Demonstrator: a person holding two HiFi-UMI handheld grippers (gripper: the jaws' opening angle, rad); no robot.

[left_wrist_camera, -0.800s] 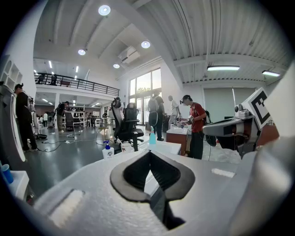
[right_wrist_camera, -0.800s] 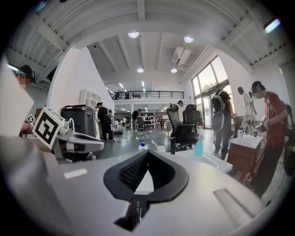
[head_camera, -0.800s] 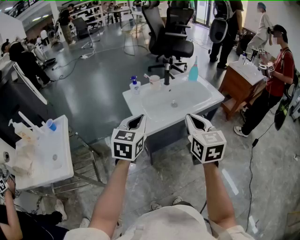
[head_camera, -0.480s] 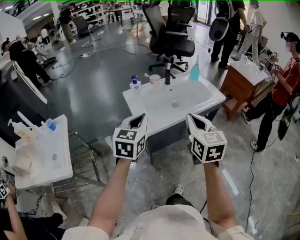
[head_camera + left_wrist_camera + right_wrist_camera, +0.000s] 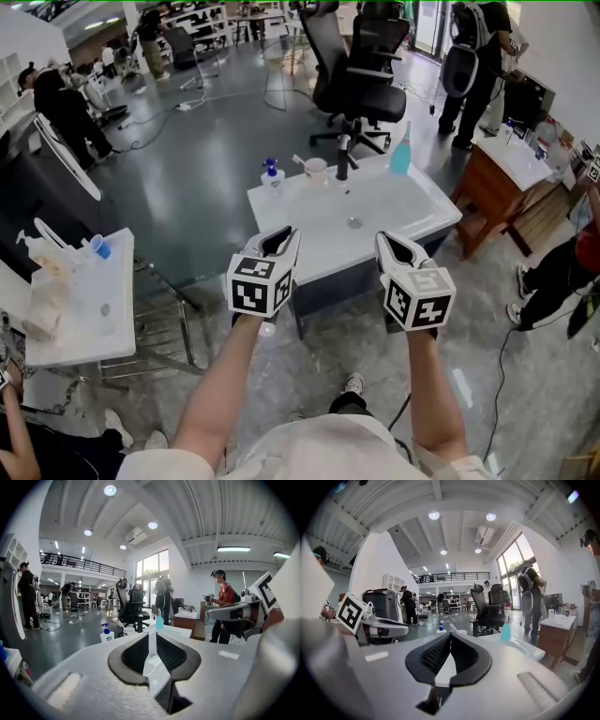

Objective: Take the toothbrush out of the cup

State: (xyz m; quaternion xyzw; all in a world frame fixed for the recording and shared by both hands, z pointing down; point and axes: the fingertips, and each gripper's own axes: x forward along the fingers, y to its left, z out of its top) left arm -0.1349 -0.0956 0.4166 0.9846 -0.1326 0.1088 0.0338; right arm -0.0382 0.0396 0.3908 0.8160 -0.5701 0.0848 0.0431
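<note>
Quick status from my end: I've got both grippers held out side by side over the floor, just short of the near edge of the white sink desk point(image 5: 281, 202). The left gripper point(image 5: 281, 240) has its fingers point(image 5: 135, 654) narrow, just a thin slit between them with nothing in it. The right gripper point(image 5: 396, 246) has its fingers point(image 5: 433, 656) pinched together at the tips, also empty.

The cup point(image 5: 317, 170) is at about 1 o'clock from the left gripper, on the far rim of the desk, well apart from both grippers. The toothbrush point(image 5: 302, 161) sits in it, leaning out toward 10 o'clock. A soap bottle point(image 5: 272, 175) with a blue pump stands near the cup at its 9 o'clock. The black tap point(image 5: 343, 157) is just beside the cup at 3 o'clock, and a blue bottle point(image 5: 401, 155) is further along the same way. A black chair point(image 5: 361, 84) is on the floor beyond the desk at 12.
</note>
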